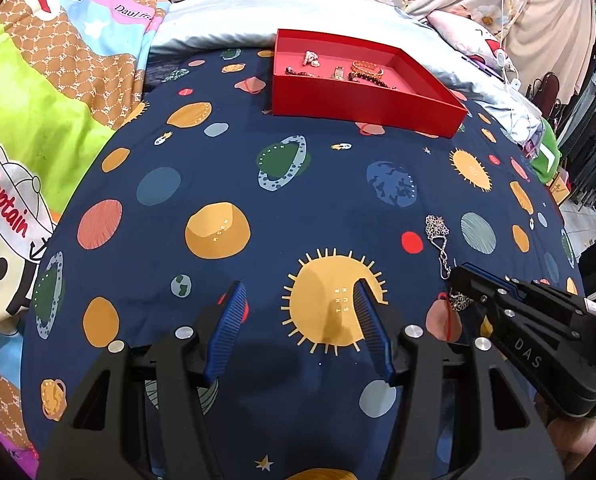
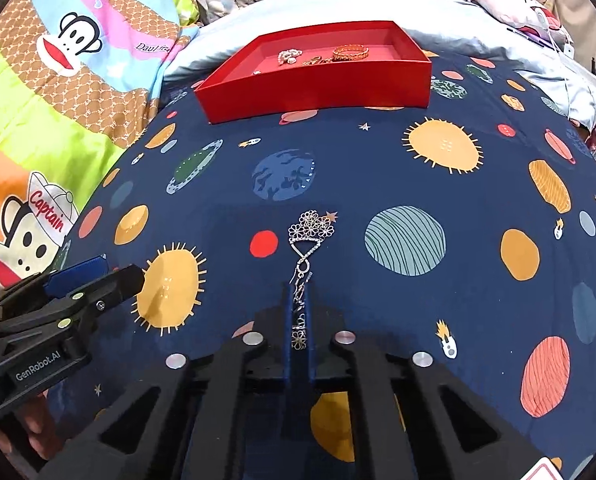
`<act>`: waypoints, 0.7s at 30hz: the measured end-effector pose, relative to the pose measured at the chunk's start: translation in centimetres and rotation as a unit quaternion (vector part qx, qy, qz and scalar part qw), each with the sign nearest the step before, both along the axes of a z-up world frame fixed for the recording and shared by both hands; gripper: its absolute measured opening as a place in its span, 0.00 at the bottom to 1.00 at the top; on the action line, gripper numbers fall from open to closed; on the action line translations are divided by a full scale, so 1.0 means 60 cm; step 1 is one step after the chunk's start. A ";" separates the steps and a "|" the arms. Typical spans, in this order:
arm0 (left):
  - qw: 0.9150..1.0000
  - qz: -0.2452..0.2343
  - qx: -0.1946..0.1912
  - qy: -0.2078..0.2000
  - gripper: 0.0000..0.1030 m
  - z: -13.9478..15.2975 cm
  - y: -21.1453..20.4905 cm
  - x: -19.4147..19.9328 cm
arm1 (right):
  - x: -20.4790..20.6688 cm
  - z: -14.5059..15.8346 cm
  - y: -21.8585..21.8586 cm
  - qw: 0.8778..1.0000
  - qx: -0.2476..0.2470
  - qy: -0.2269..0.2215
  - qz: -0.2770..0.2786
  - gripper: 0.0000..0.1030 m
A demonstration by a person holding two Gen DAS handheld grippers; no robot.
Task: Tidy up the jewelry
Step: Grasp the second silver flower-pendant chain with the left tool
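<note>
From the left wrist, the left gripper (image 1: 300, 304) stands half open over the planet bedsheet (image 1: 217, 168) with nothing between its pads; the silver flower chain (image 1: 438, 236) lies well to its right, at the tip of the right gripper (image 1: 458, 276). From the right wrist, the right gripper (image 2: 299, 300) is closed on the near end of the silver flower chain (image 2: 310, 232); the rest lies ahead on the sheet, the red box (image 2: 318, 84) with other jewelry far beyond.

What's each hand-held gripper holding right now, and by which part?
Right hand-held gripper: shut on silver flower chain, near end. Left hand-held gripper: open, nothing held.

The right tool (image 2: 298, 312) hides the silver chain's (image 2: 308, 236) near end.
</note>
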State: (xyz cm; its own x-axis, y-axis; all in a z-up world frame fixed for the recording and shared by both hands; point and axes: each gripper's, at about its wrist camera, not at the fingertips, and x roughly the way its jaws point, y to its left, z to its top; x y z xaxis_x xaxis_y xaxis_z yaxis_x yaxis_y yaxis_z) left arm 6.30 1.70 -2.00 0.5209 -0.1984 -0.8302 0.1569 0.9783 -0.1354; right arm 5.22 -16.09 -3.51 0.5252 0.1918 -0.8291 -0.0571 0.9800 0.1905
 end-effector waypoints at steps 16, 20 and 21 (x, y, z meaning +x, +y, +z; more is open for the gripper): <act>0.998 -0.059 -0.036 -0.011 0.62 0.020 -0.107 0.020 | -0.058 0.038 -0.099 0.998 0.015 -0.020 -0.066 0.00; 0.997 -0.071 -0.037 -0.006 0.62 0.006 -0.145 0.037 | -0.066 0.037 -0.116 0.997 0.022 -0.020 -0.076 0.00; 0.997 -0.071 -0.037 -0.003 0.62 0.001 -0.152 0.041 | -0.068 0.037 -0.119 0.997 0.024 -0.019 -0.077 0.00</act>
State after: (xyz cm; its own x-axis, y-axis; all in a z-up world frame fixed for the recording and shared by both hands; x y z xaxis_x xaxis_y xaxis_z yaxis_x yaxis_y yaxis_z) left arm 8.78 -7.39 -1.95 0.4873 -0.3314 -0.8079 0.2943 0.9334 -0.2053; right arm 1.16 -23.22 -1.30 0.5829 0.1447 -0.7996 0.0858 0.9675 0.2377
